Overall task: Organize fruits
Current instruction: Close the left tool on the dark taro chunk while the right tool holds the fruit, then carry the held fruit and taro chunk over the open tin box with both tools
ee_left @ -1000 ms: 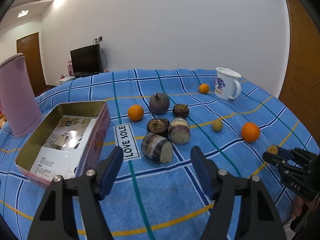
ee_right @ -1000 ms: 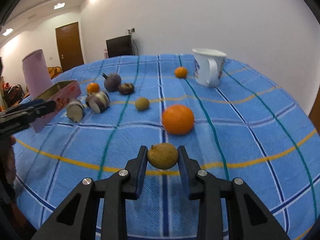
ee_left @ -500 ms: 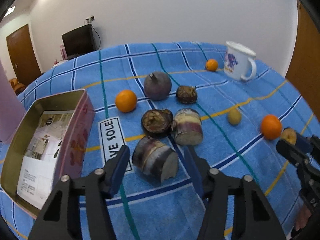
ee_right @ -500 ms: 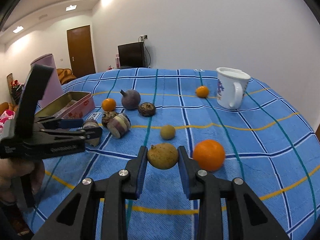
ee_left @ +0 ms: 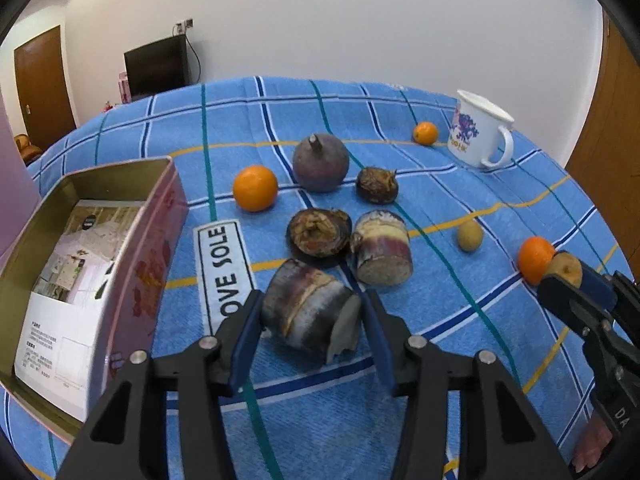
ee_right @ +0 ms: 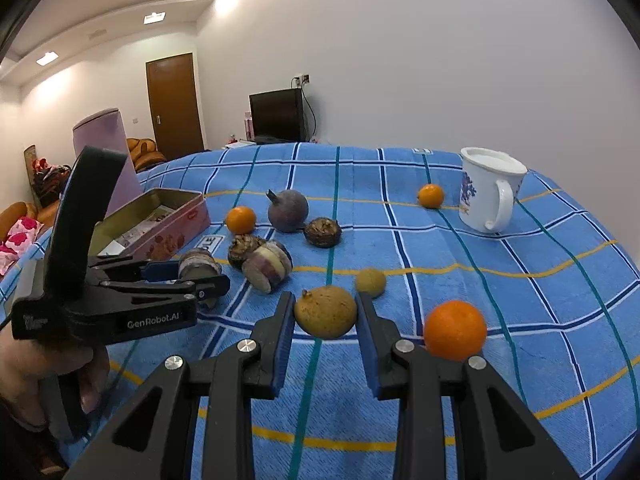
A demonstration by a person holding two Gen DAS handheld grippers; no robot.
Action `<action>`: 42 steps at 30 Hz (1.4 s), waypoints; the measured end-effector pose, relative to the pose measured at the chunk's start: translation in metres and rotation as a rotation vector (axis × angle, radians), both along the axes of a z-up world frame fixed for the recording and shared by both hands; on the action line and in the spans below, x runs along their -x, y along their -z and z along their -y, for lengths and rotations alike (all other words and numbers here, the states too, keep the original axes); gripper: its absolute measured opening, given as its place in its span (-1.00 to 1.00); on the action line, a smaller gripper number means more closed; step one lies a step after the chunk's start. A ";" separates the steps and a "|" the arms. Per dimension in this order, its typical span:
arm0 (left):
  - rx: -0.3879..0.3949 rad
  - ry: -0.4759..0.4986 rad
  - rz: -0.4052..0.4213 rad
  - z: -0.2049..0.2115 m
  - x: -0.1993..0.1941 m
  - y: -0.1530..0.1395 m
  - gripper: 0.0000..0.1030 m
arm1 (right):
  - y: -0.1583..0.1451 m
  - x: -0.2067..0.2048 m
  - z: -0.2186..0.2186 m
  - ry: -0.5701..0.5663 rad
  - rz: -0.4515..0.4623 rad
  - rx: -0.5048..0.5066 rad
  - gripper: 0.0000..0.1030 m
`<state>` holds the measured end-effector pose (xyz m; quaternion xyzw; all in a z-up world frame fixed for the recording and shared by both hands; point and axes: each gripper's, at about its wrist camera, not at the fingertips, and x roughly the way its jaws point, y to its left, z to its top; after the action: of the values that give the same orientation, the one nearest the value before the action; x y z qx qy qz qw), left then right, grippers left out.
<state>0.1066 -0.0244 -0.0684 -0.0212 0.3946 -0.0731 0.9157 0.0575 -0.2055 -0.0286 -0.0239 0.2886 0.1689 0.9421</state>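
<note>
My left gripper [ee_left: 310,318] has its jaws around a purple cut cane piece [ee_left: 310,316] lying on the blue checked cloth; both pads touch its sides. It also shows in the right wrist view [ee_right: 199,265]. My right gripper [ee_right: 325,314] is shut on a brown round fruit [ee_right: 325,312], held above the cloth; it shows in the left wrist view [ee_left: 566,267] too. An open pink tin [ee_left: 104,256] stands left of the left gripper. Loose fruits lie beyond: an orange [ee_left: 255,188], a purple round fruit [ee_left: 320,162], a second cane piece [ee_left: 382,248], a small brown fruit [ee_left: 470,235].
A white mug [ee_left: 478,134] stands at the far right with a small orange [ee_left: 425,133] beside it. Another orange [ee_right: 455,330] lies right of the right gripper. A pink jug [ee_right: 105,158] stands behind the tin. A "LOVE SOLE" label [ee_left: 226,268] lies on the cloth.
My left gripper moved forward and closed its jaws onto the near cane piece. My right gripper lifted and drew back to the left with the brown fruit.
</note>
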 end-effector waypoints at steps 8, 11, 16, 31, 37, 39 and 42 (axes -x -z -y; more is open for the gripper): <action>-0.021 -0.005 0.062 0.001 0.008 -0.008 -0.01 | -0.001 -0.015 -0.012 -0.005 0.010 -0.014 -0.38; -0.019 -0.010 0.076 0.000 0.010 -0.010 -0.01 | -0.001 -0.018 -0.016 -0.007 0.021 -0.024 -0.38; -0.013 -0.025 0.110 -0.003 0.015 -0.014 -0.01 | -0.003 -0.021 -0.019 -0.009 0.033 -0.033 -0.38; -0.023 -0.041 0.208 -0.002 0.030 -0.025 -0.01 | -0.008 -0.010 -0.015 -0.020 0.087 -0.061 -0.38; -0.036 -0.042 0.246 0.001 0.036 -0.029 -0.01 | -0.010 -0.006 -0.015 -0.023 0.114 -0.063 -0.38; -0.041 -0.044 0.257 0.001 0.037 -0.030 -0.01 | -0.011 -0.005 -0.015 -0.024 0.122 -0.065 -0.38; -0.044 -0.045 0.273 0.001 0.040 -0.031 -0.01 | -0.012 -0.003 -0.015 -0.024 0.132 -0.065 -0.38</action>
<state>0.0664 -0.0256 -0.0372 0.0001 0.2671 -0.0459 0.9626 0.0610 -0.1907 -0.0170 -0.0078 0.2200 0.1874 0.9573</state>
